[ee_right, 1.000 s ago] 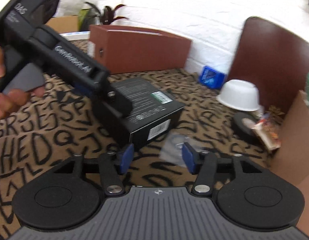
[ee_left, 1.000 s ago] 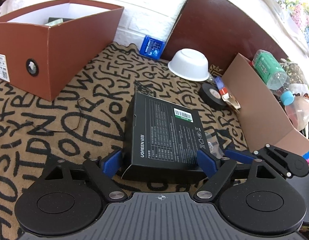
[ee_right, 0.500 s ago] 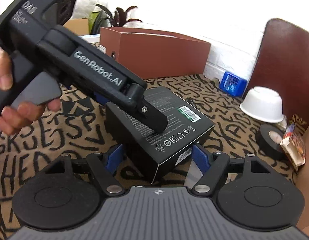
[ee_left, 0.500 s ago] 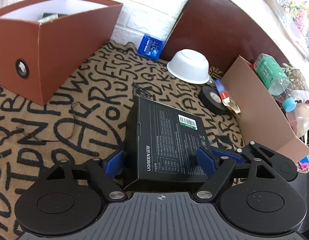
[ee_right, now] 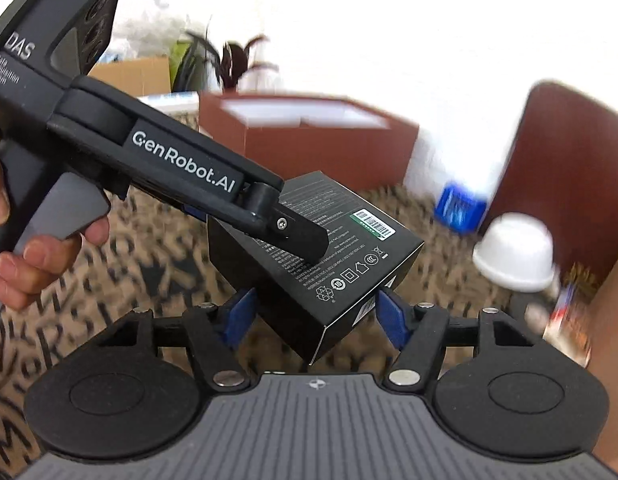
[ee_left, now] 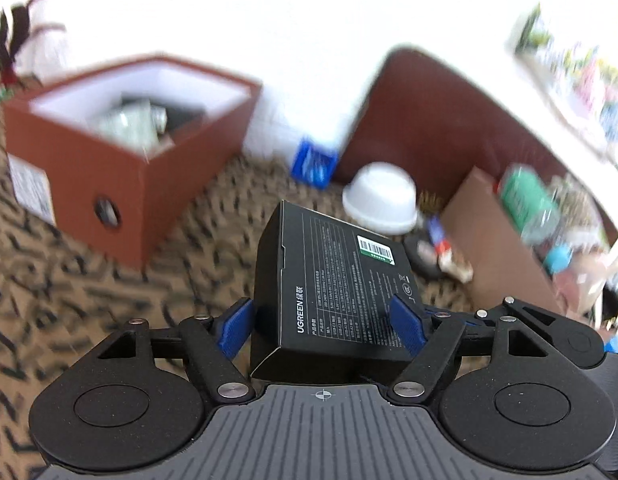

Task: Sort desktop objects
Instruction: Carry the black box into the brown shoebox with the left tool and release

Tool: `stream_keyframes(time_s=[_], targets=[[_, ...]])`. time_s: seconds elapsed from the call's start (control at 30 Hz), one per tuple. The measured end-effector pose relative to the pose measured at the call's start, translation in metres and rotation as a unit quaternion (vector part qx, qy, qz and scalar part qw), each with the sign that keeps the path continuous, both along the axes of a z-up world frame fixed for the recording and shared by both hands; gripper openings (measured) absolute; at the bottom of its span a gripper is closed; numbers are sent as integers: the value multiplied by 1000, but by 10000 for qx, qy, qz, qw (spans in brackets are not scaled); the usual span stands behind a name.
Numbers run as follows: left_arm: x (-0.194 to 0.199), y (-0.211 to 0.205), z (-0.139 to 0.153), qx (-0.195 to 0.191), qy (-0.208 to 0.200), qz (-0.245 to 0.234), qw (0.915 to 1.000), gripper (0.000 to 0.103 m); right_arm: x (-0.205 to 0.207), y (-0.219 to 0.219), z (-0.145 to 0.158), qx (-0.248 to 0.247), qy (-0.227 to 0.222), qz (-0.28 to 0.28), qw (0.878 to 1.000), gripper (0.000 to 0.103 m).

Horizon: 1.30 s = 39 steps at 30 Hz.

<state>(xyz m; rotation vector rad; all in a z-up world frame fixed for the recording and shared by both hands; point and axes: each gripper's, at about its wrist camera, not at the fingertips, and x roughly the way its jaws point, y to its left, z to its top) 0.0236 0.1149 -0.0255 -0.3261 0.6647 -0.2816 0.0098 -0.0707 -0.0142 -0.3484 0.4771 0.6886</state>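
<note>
In the left wrist view, the black box [ee_left: 333, 292] is gripped between the blue pads of the left claw [ee_left: 323, 326] and is held above the desk [ee_left: 89, 312]; the brown open box [ee_left: 121, 148] is seen at ten o'clock. In the right wrist view, the same box is flanked by the right claw [ee_right: 315, 314], but contact cannot be told. The box should be kept level and lowered inside the walls before release.

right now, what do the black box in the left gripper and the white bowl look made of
Black box: looks like matte printed cardboard, with folded edges, a tuck flap seam and a stuck-on barcode label. White bowl: upside down, plain smooth white; too blurred to tell plastic, paper or ceramic.
</note>
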Motion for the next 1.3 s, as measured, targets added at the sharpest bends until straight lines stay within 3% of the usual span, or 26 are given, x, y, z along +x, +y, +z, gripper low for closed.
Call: stream_keyframes(time_s=[0.23,0.43,0.63,0.73,0.87,1.17,1.3], targets=[[27,54,56,-397,-694,704,9943,75,36,48,64,418,-455,42,9981,69],[81,100,76,-561,-758,1092,9895,75,92,97,87,549,-622,122,9965,68],[161,133,66,-670,-349,1207,9898,80,163,132,78,588,-343,34,9977,67],[201,143,57,-540,-189,1238,9907,80,200,145,69,600,-81,-35,9982,67],[235,158,37,-662,55,1323,9890,81,233,164,51,542,153,-123,9983,67],[261,173,16,-783,261,1344,9875,81,254,188,32,47,118,-129,9998,62],[251,173,23,-926,147,1163,9888,96,256,187,27,105,101,-273,9995,67]])
